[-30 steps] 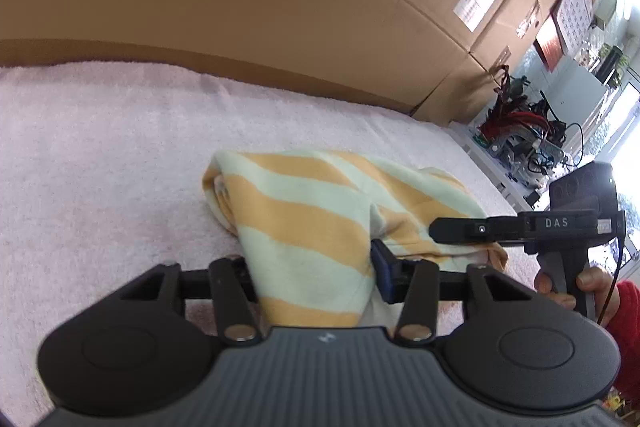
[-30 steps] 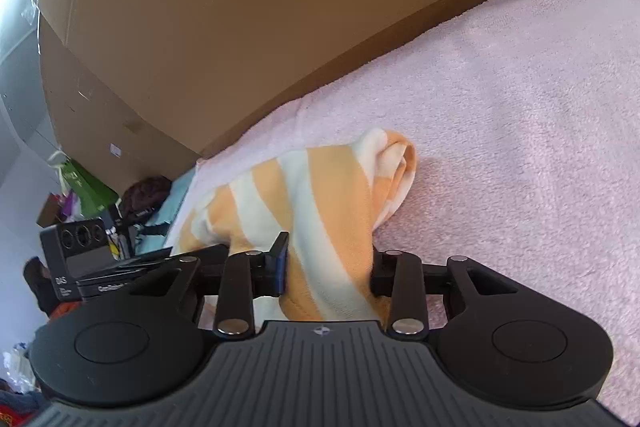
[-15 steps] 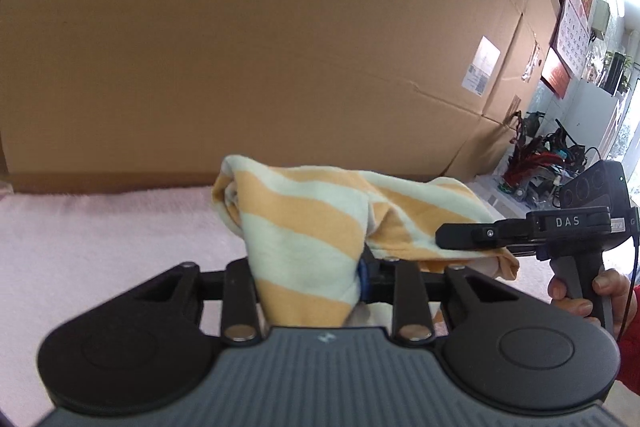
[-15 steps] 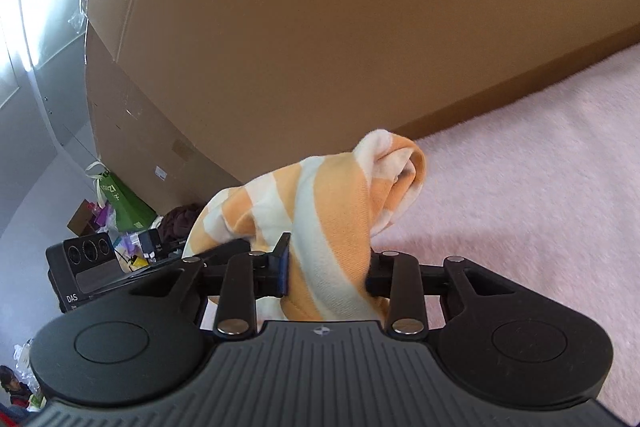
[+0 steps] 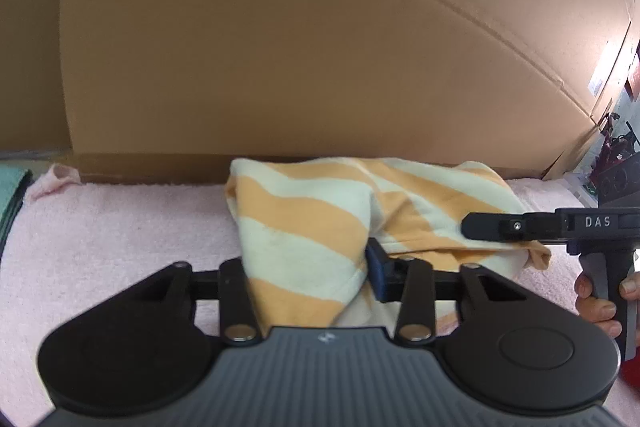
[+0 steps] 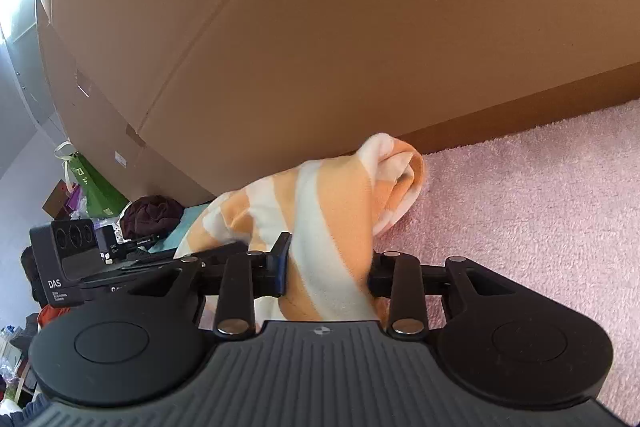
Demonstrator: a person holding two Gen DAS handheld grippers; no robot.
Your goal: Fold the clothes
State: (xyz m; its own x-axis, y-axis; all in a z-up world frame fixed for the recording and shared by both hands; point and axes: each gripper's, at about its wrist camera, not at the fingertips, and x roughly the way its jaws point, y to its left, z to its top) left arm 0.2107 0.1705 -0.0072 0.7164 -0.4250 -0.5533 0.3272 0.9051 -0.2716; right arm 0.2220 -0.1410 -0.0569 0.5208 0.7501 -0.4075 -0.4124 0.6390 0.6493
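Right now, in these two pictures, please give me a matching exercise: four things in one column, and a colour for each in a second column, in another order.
Things:
1. striped cloth
2. towel under it
3. big box behind
4. bag far off

Colours:
A. brown
B. green
C. orange and white
D. pink

Pairs: 1-C, 2-D, 3-A, 4-B

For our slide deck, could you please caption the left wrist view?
Left hand-held gripper and right hand-held gripper carry a folded orange-striped garment over a pink towel.
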